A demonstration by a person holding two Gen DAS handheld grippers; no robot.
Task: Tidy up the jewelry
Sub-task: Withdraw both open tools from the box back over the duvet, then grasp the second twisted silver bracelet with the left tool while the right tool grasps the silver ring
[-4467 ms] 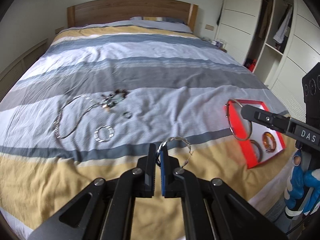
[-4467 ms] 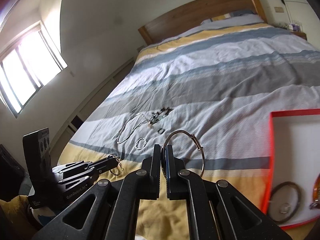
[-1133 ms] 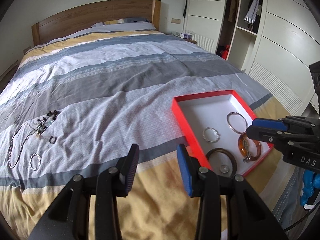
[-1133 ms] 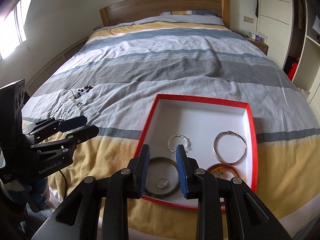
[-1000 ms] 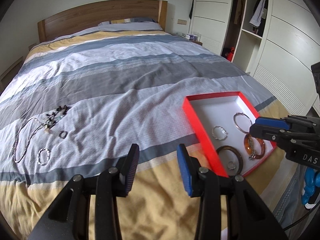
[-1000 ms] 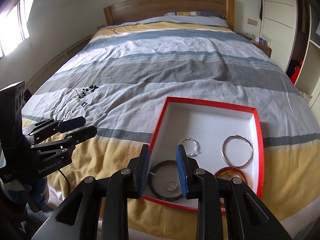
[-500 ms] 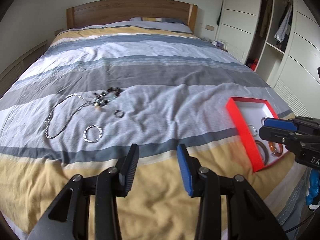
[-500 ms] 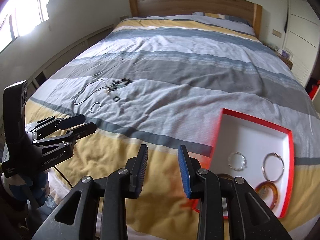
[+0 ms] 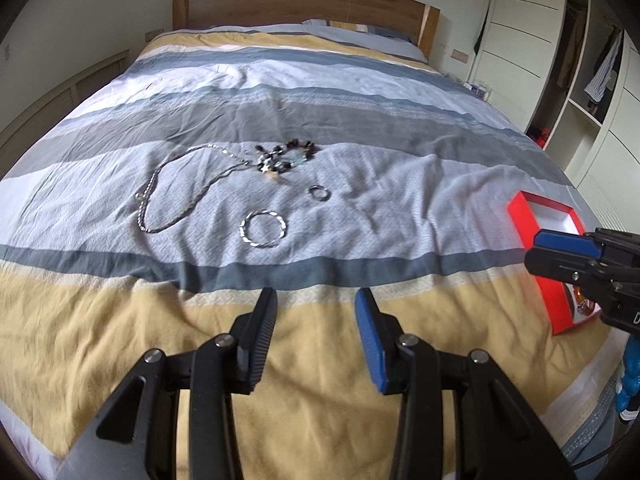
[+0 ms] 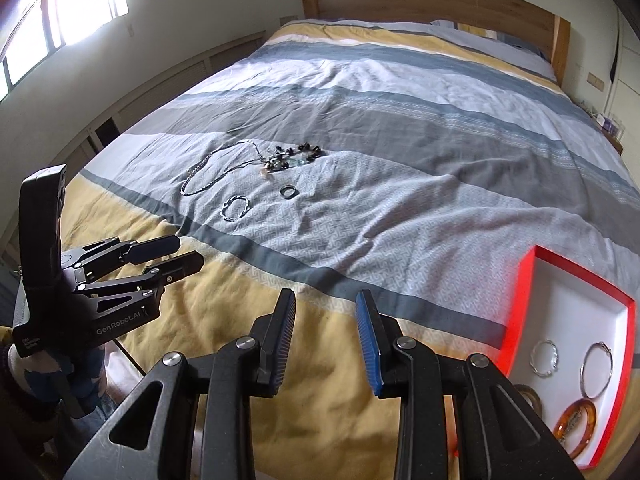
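Both grippers empty, between deliveries: the left gripper [image 9: 316, 300] stands with jaws well apart, the right gripper [image 10: 326, 304] with a narrower gap, nothing between either pair. Both point down over the yellow band of the bed [image 9: 120, 340], aimed toward the loose jewelry farther up on the pale stripe: chain [image 9: 176, 196], bead cluster [image 9: 286, 156], small ring [image 9: 320, 193], twisted bangle [image 9: 264, 228]. Judged step: the reach for the next piece. The bangle lies nearest; taking it likely means descending with one finger inside the hoop. The right view shows the red tray [image 10: 524, 292] holding bangles already; the left view shows only the tray's corner.
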